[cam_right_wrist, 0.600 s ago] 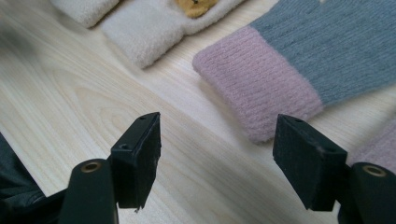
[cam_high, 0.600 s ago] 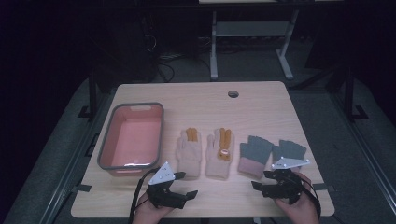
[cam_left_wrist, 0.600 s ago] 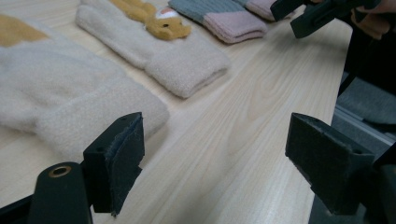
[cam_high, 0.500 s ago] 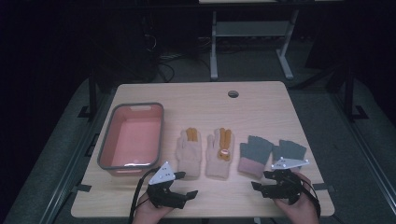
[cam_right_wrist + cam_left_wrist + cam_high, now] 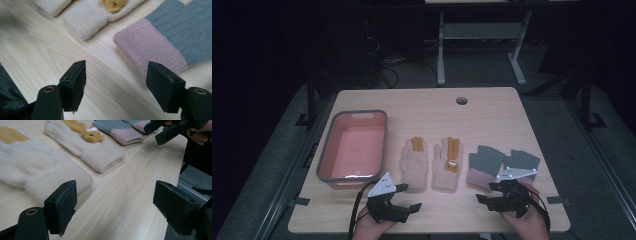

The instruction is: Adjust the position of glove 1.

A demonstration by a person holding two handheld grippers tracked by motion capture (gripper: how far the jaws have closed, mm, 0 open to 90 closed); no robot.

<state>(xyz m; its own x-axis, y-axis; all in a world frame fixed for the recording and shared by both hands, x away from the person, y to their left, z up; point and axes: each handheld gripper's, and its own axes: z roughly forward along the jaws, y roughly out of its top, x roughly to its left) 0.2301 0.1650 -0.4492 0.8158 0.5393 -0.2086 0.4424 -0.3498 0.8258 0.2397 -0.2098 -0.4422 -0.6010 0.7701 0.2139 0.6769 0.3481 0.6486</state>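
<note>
Four gloves lie in a row across the middle of the counter, cuffs toward the near edge: two cream gloves, the left one plain with an orange patch, the right one bearing a small bear figure, and a grey-and-pink pair toward the right edge. A pink bin with a grey rim stands empty near the left edge, just beside the left cream glove.

Left tool: released, jaws wide apart and holding nothing, hovering at the near edge just short of the left cream glove's cuff. In the left gripper view that cuff lies close ahead of the left-hand jaw, off the centre of the gap.

Right tool: likewise released and empty, at the near edge just before the grey-and-pink pair. In the right gripper view the pink cuff lies ahead of the jaws, nearer the right-hand one.

Judged step: approach before the first pick, probably to move gloves into the bin. To do it well, each tool should shift sideways until the cuff sits midway between its jaws, then descend until the lower jaw edges meet the wood, so that the full thickness of knit is gathered. Closing on the ribbed cuff, the firmest part, should hold better than pinching loose finger fabric. A neighbouring glove could be dragged along if the jaws span both.
</note>
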